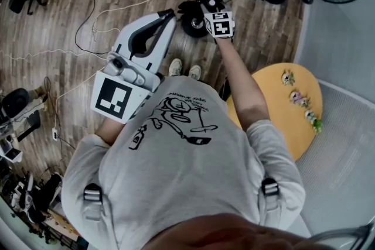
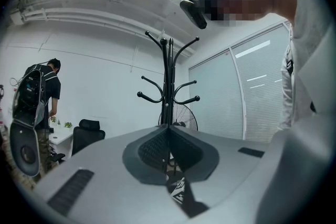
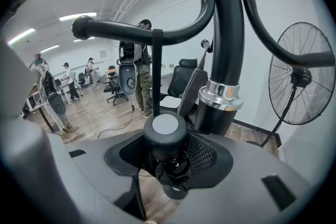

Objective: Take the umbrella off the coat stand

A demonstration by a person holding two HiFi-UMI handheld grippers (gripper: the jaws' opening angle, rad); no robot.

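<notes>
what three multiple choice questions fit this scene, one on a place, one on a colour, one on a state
1. Where does the umbrella hang by its strap?
A. on a hook of the coat stand
B. on a door handle
C. on a wall nail

2. What colour is the round table?
A. blue
B. yellow
C. black

3. How is the left gripper?
A. wide open
B. shut on the umbrella
C. shut, with nothing in it

Answers:
1 A, the strap loops over a black hook in the right gripper view.
2 B, the head view shows its yellow top.
3 C, its jaws meet with nothing between them, while the right gripper grips the umbrella.
</notes>
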